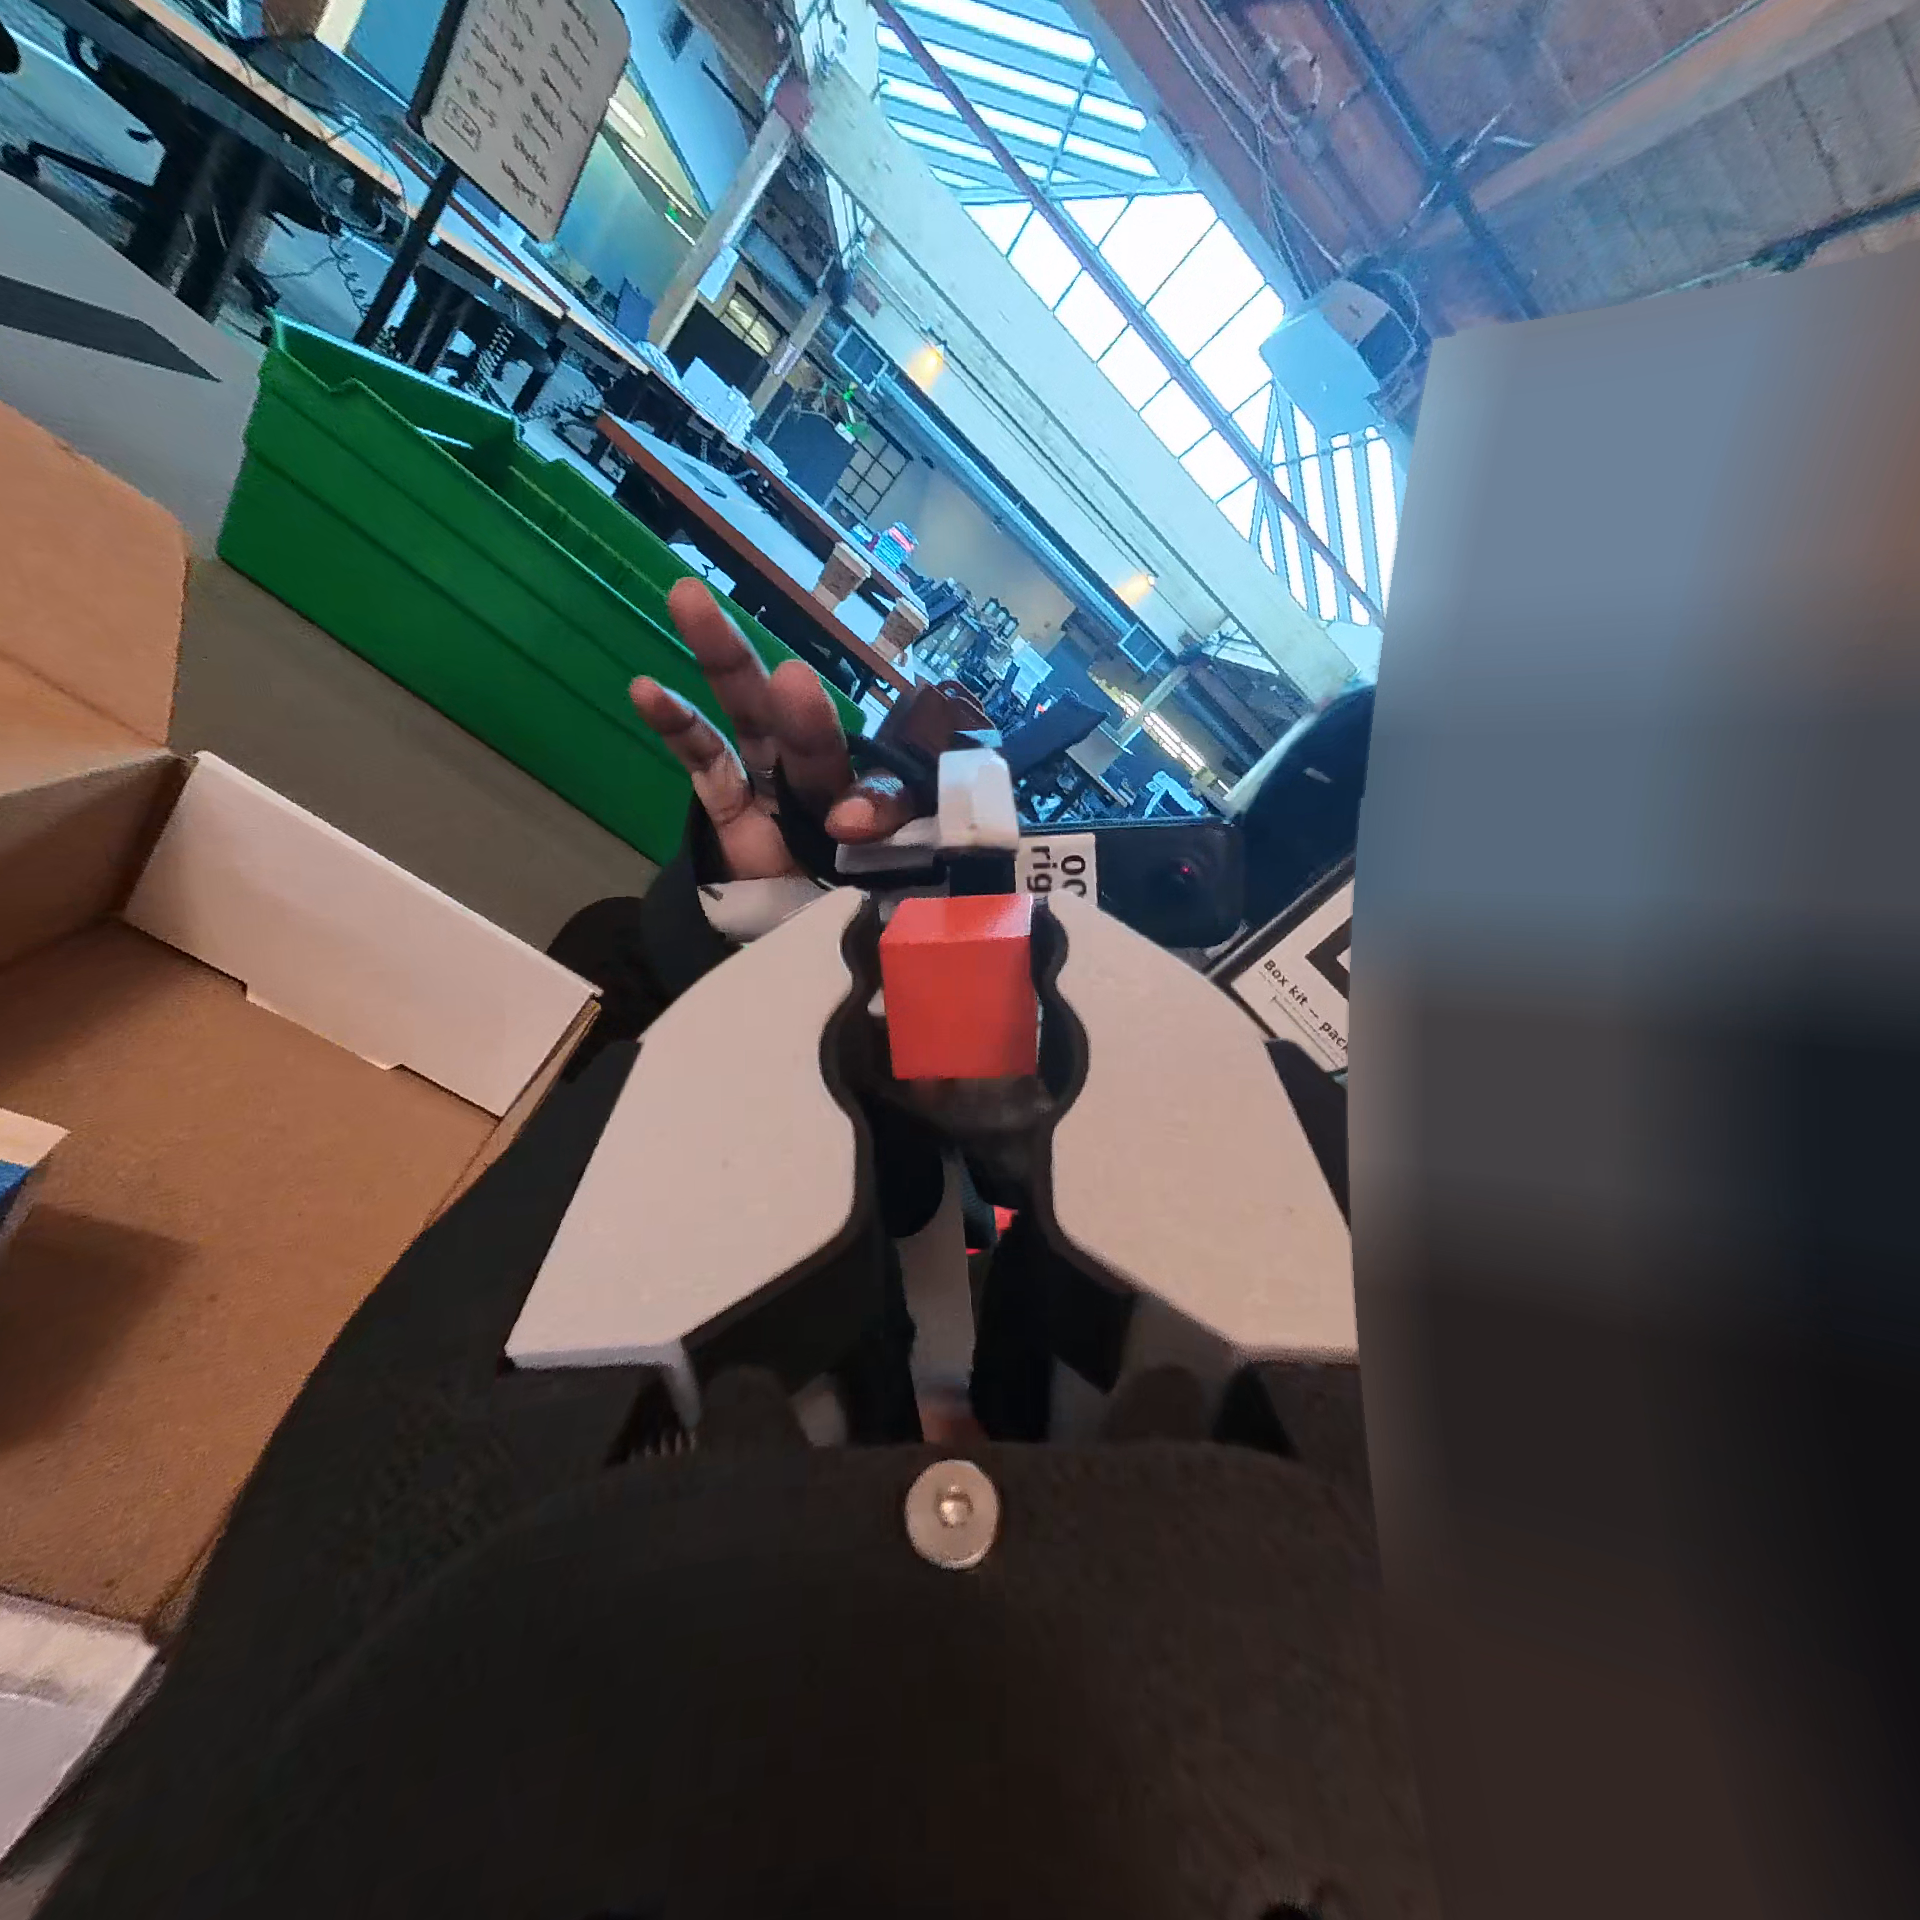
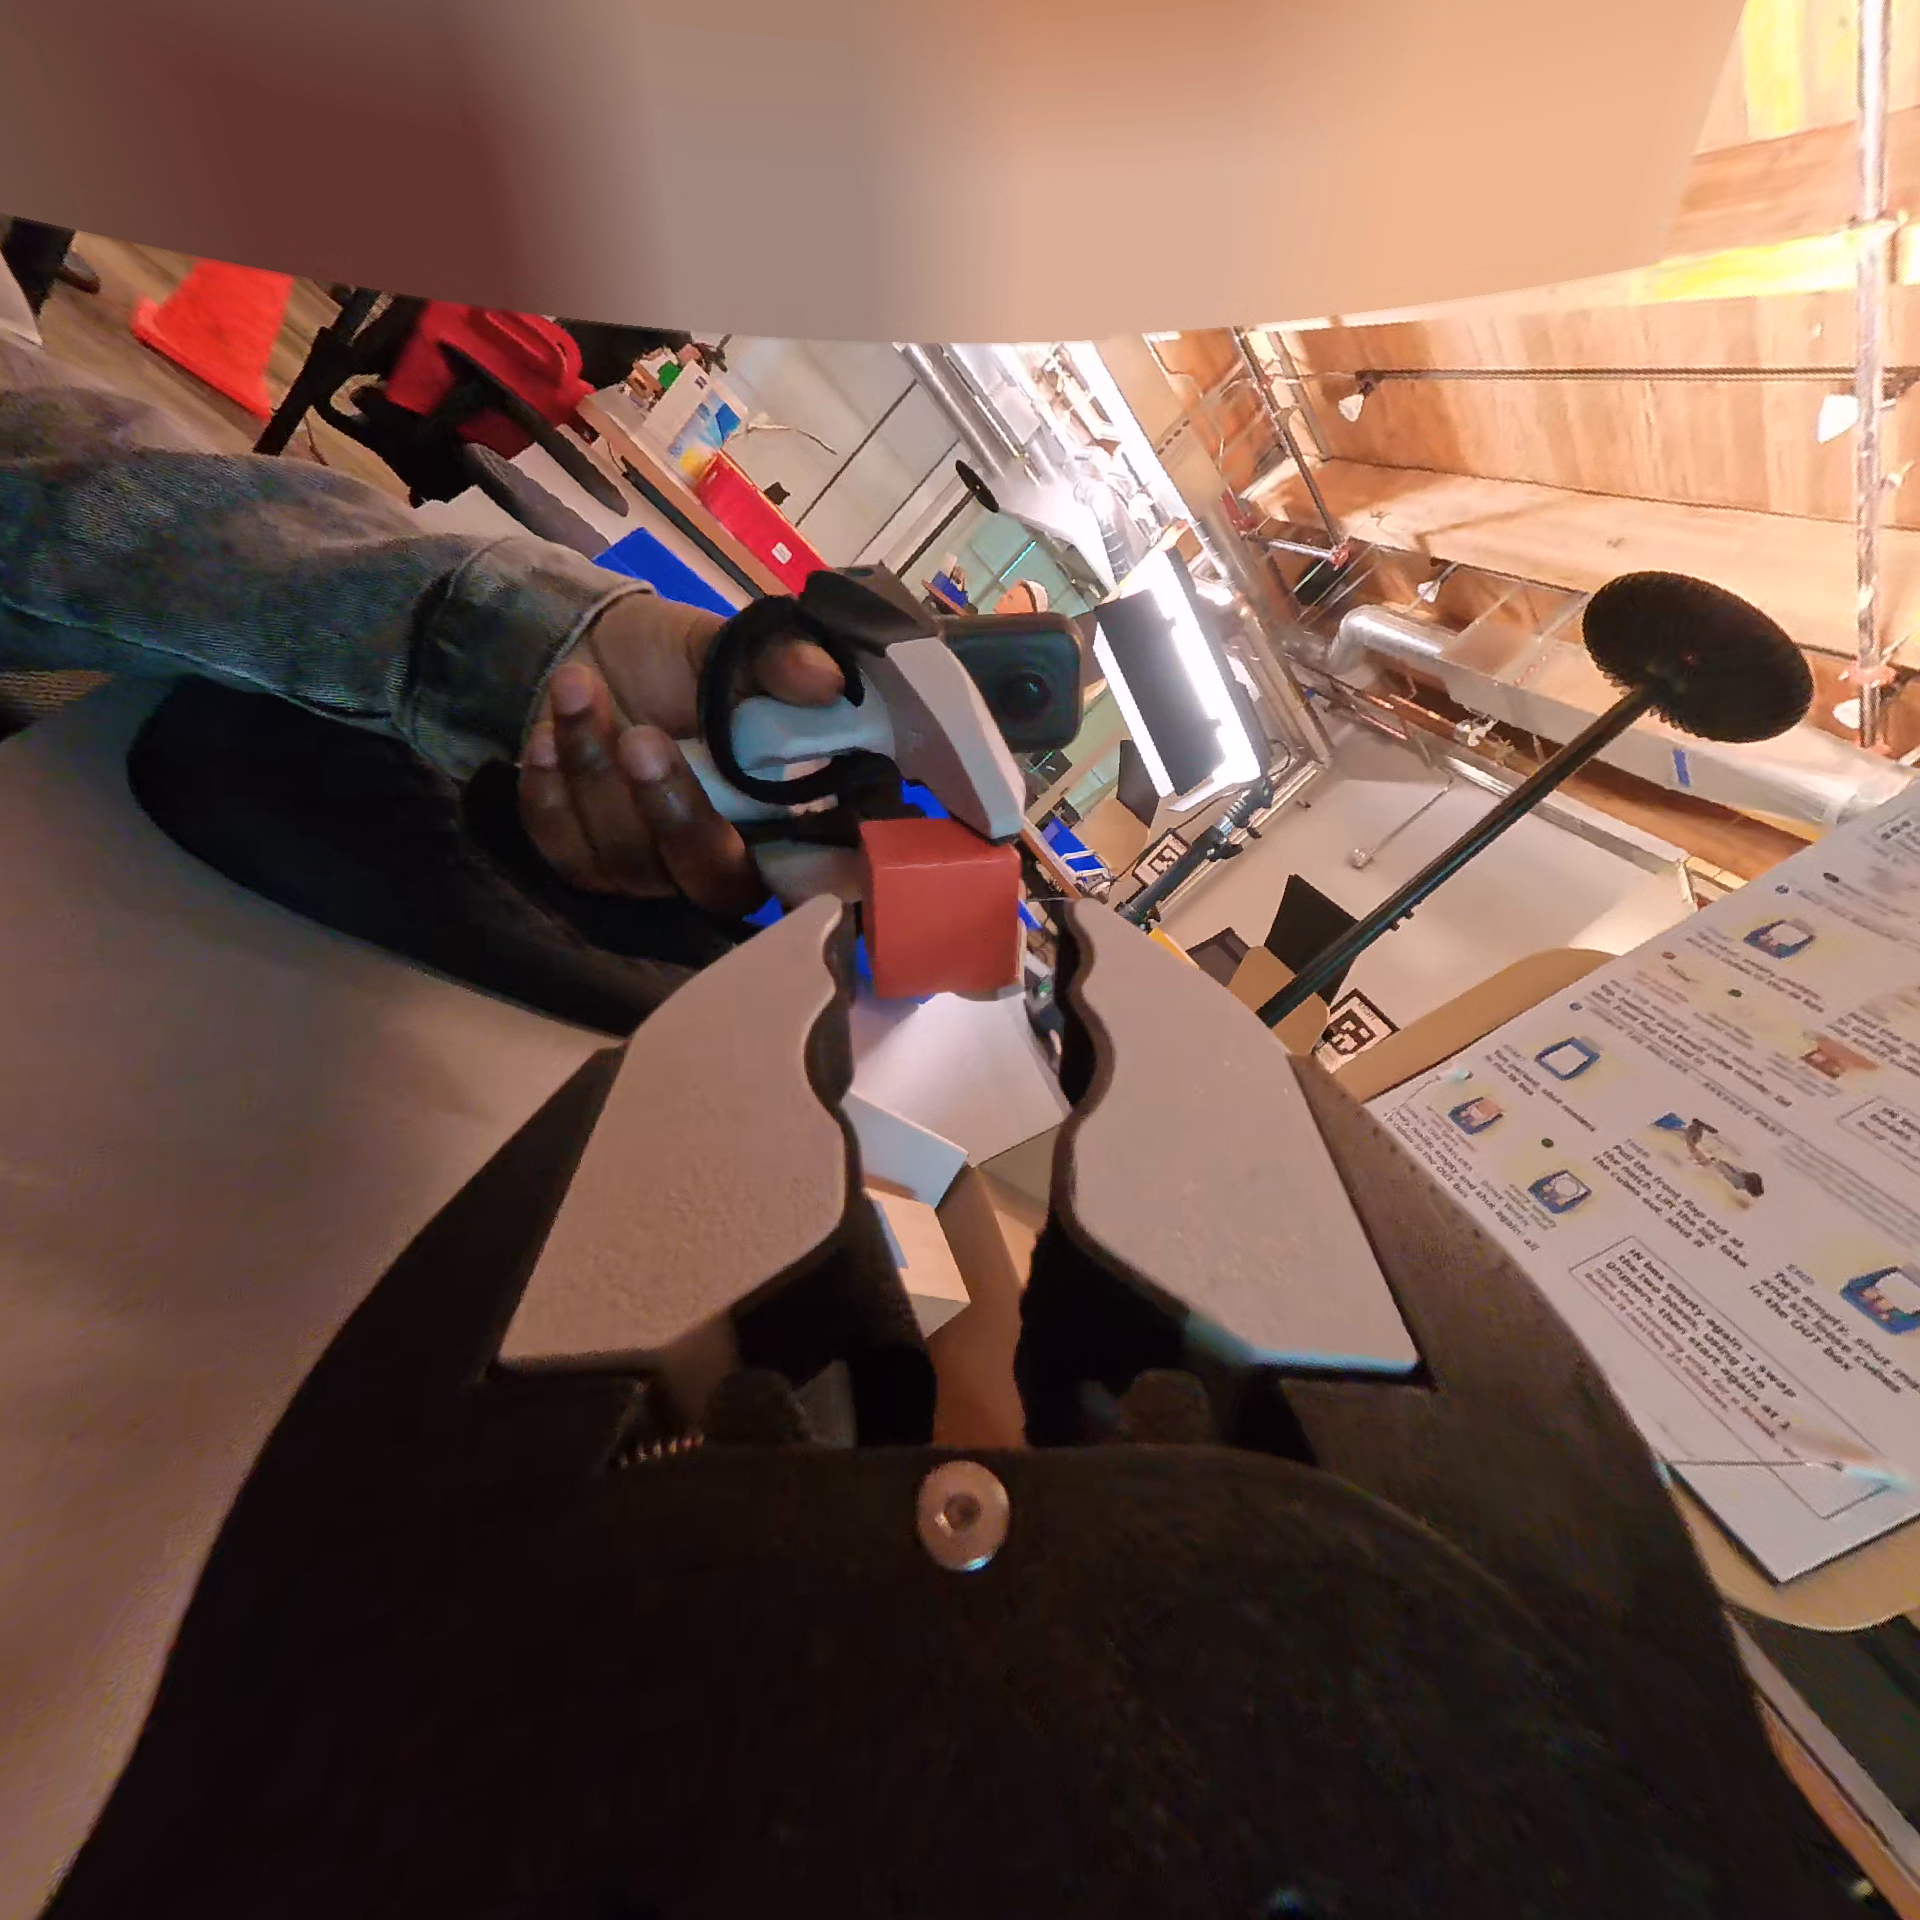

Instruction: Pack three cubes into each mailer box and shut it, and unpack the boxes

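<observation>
My left gripper is shut on a red cube and holds it up in the air. In the right wrist view the same red cube sits in the left gripper, held by a hand with a denim sleeve. My right gripper is open, with its fingertips on either side of the cube's near face; I cannot tell whether they touch it. The right gripper shows just beyond the cube in the left wrist view, with its holder's fingers spread. An open cardboard mailer box lies lower left.
A green crate stands behind the mailer box. Something blue shows at the left edge inside the box. A printed instruction sheet lies on cardboard at the right. Another cardboard box lies below my right gripper's fingers. Both grippers' tips are close together, under 4 cm apart.
</observation>
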A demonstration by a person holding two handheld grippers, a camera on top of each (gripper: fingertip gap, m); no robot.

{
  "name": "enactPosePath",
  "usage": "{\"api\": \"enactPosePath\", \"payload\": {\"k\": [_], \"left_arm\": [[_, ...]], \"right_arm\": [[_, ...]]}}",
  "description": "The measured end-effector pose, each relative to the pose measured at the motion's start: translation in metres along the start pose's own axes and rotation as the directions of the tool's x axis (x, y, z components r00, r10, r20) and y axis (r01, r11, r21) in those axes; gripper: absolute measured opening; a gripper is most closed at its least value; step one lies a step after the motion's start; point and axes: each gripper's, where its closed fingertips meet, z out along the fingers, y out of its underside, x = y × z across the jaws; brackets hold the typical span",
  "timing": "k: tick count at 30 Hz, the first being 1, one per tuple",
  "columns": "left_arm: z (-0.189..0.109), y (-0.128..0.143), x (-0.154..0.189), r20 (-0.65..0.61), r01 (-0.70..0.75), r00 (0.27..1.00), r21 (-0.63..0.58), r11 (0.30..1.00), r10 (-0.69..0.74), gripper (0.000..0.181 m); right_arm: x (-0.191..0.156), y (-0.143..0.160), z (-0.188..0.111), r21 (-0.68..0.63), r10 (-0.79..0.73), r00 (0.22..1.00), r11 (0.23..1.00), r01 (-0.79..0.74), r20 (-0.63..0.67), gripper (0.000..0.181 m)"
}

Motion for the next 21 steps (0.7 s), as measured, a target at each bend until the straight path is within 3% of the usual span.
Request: {"api": "enactPosePath", "payload": {"k": [6, 8, 10, 12, 14, 16, 17, 21], "left_arm": [[0.000, 0.000, 0.003, -0.024, 0.011, 1.000, -0.002, 1.000, -0.011, 0.028], [-0.006, -0.013, 0.005, -0.024, -0.018, 1.000, 0.065, 0.998, 0.019, 0.034], [-0.022, -0.041, 0.007, 0.025, -0.080, 0.997, 0.199, 0.977, 0.076, 0.054], [-0.050, -0.073, 0.012, 0.129, -0.220, 0.974, 0.352, 0.910, 0.186, 0.059], [-0.084, -0.103, 0.021, 0.279, -0.412, 0.909, 0.480, 0.774, 0.311, 0.068], [-0.118, -0.123, 0.031, 0.432, -0.575, 0.816, 0.532, 0.622, 0.385, 0.069], [-0.129, -0.128, 0.035, 0.468, -0.612, 0.789, 0.537, 0.581, 0.398, 0.069], [-0.141, -0.133, 0.039, 0.479, -0.616, 0.786, 0.549, 0.565, 0.391, 0.069]], "right_arm": [[-0.004, -0.003, -0.001, 0.008, -0.019, 1.000, 1.000, 0.019, 0.023, 0.026], [-0.001, -0.002, -0.002, 0.004, -0.010, 1.000, 1.000, 0.010, 0.021, 0.026], [0.008, 0.004, -0.004, -0.036, 0.011, 1.000, 0.999, -0.011, 0.001, 0.026], [0.019, 0.023, -0.005, -0.144, 0.052, 0.999, 0.988, -0.052, -0.007, 0.026], [0.027, 0.046, -0.007, -0.284, 0.115, 0.993, 0.952, -0.111, -0.004, 0.027], [0.027, 0.071, -0.007, -0.447, 0.200, 0.979, 0.880, -0.159, 0.046, 0.026], [0.024, 0.083, -0.007, -0.538, 0.257, 0.964, 0.824, -0.178, 0.074, 0.027], [0.018, 0.124, -0.005, -0.812, 0.461, 0.884, 0.543, -0.213, 0.076, 0.027]]}}
